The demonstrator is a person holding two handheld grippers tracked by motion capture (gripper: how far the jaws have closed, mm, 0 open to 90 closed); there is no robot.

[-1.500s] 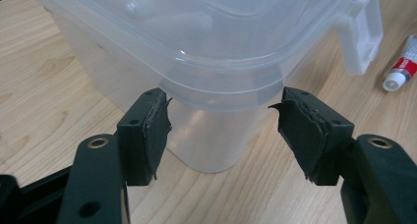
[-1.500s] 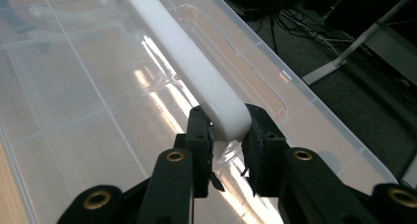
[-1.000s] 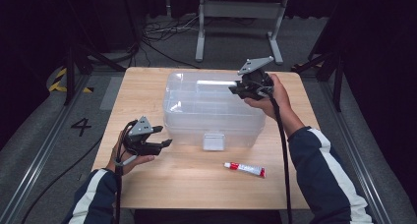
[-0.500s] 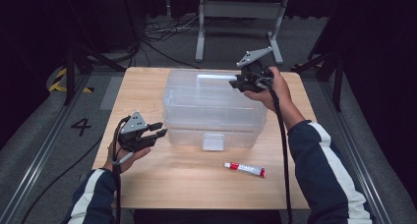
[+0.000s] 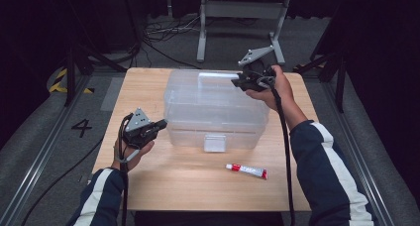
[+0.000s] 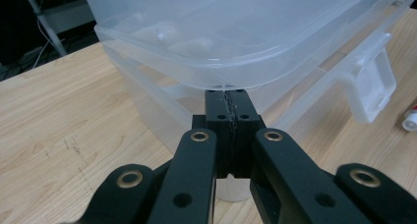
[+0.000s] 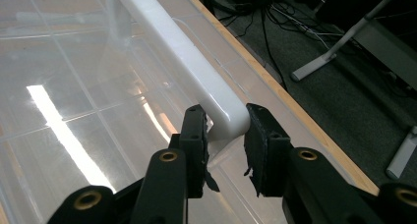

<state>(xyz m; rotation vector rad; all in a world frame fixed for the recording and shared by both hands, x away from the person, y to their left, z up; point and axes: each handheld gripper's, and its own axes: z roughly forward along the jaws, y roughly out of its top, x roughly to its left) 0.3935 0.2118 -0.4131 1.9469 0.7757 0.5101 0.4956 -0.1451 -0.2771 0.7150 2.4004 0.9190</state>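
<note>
On table (image 5: 163,186), 1 clear box (image 5: 213,114), 1 tube (image 5: 246,171), 2 grippers: L (image 5: 159,125), R (image 5: 237,82).

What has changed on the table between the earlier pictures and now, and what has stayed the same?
The left gripper has just been closing: its jaws, open a second ago, now meet with nothing between them, tips under the rim at the corner of the clear plastic box. The right gripper stays at the box's white handle, jaws either side of its end. The box and the toothpaste tube have not moved.
</note>
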